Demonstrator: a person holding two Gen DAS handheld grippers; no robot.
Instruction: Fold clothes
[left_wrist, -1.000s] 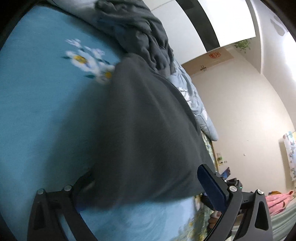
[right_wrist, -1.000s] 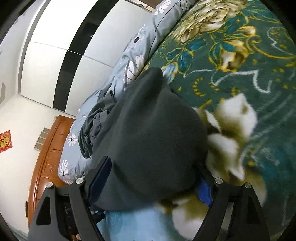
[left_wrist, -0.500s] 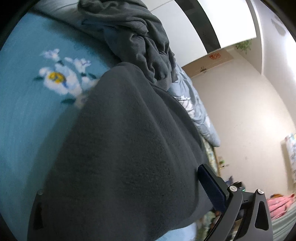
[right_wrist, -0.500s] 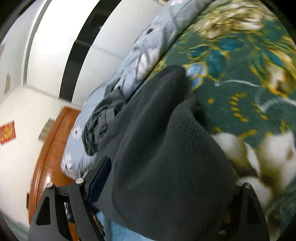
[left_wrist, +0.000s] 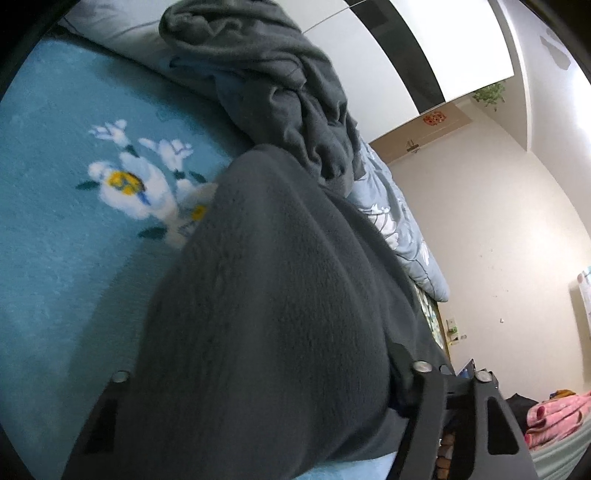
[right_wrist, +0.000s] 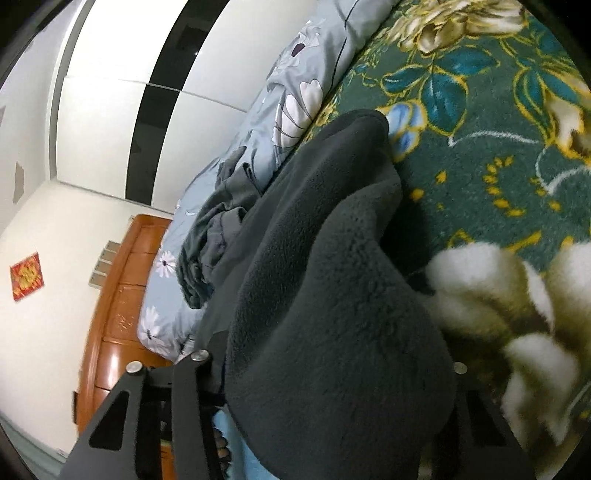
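A dark grey fleece garment lies on the bed and bulges up between the fingers of both grippers. My left gripper has its jaws closing. The fleece fills the gap, covers the left finger and is squeezed against the right finger. The same garment is bunched in my right gripper, whose jaws are also closing. It hides the right finger and presses on the left finger. A second, crumpled grey garment lies beyond.
The bed has a turquoise flowered blanket and a dark green floral blanket. A light blue duvet runs along the far side. A wooden headboard and a white wardrobe stand behind. Pink cloth lies at the right.
Both grippers slid forward under the fleece edge. Their jaws, wide apart a second ago, have narrowed onto the bunched fabric, and the fleece now rises over the fingers.
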